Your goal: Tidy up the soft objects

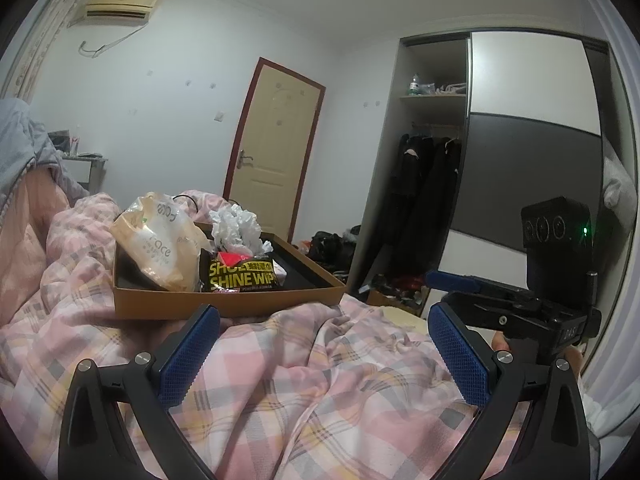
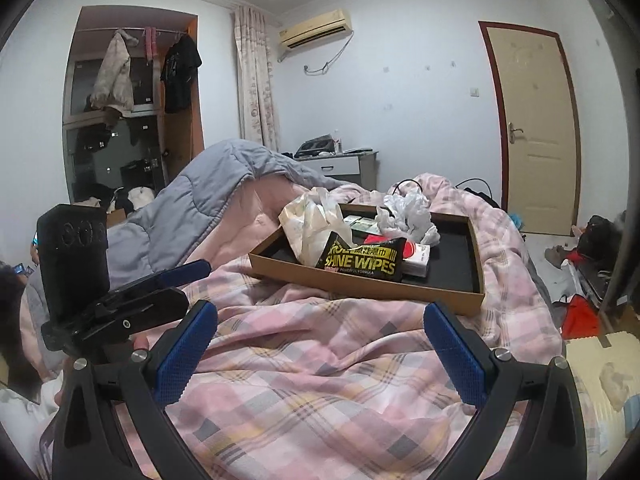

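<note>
Pink plaid bedding (image 1: 304, 364) fills the ground under both of your tongs, rumpled across the bed. Your left tongs (image 1: 324, 360) are spread wide, blue pads apart, nothing between them, hovering over the quilt just short of the cardboard tray (image 1: 224, 300). Your right tongs (image 2: 320, 356) are spread just as wide and empty, also over the quilt, with the tray near edge ahead of them. You can see each tool from the other's camera: the right one sits off to the right side of the left view, the left one off to the left side of the right view. The shallow brown tray rests on the bedding, its inside black. In it lies a black pack of shoe shine wipes (image 2: 362, 260) toward the front, leaning against a cream plastic bag (image 2: 310, 224) at the left, with a crumpled white plastic bag (image 2: 408, 212) behind it and a small red-and-white pack (image 2: 416, 254) just beside the wipes. A grey quilt (image 2: 208, 200) is heaped at the far side of the bed.
</note>
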{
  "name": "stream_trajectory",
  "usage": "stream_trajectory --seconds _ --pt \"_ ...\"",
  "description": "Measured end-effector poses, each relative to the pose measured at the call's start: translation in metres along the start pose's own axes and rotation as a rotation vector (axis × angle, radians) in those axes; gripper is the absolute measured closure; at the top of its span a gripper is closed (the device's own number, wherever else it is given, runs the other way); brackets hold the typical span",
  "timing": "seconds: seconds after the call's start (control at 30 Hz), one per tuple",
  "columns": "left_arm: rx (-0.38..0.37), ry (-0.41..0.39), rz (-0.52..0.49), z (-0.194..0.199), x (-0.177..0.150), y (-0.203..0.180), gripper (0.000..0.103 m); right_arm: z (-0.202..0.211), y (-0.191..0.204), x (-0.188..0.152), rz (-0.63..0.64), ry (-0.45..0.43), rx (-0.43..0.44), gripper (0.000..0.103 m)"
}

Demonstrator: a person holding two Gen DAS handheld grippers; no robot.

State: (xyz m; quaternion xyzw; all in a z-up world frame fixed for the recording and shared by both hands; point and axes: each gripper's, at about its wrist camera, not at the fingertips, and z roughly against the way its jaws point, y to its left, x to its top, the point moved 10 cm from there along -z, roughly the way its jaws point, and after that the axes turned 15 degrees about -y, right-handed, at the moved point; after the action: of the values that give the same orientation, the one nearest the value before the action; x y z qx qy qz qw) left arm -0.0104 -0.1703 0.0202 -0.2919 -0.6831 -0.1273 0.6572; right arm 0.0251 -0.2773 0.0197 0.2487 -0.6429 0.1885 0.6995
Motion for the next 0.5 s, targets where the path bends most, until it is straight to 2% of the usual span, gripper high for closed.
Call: stream_trajectory --seconds 0.13,0.5 --pt "0.003 0.004 -0.023 -0.0013 -0.0015 -0.0031 0.000 0.0000 -0.0002 -0.0019 0.008 -0.002 -0.017 0.000" --pt "0.011 0.004 0.004 -0.0028 -0.0025 0.0022 0.000 -0.0018 -0.0075 -0.0022 0.010 0.000 -0.039 0.000"
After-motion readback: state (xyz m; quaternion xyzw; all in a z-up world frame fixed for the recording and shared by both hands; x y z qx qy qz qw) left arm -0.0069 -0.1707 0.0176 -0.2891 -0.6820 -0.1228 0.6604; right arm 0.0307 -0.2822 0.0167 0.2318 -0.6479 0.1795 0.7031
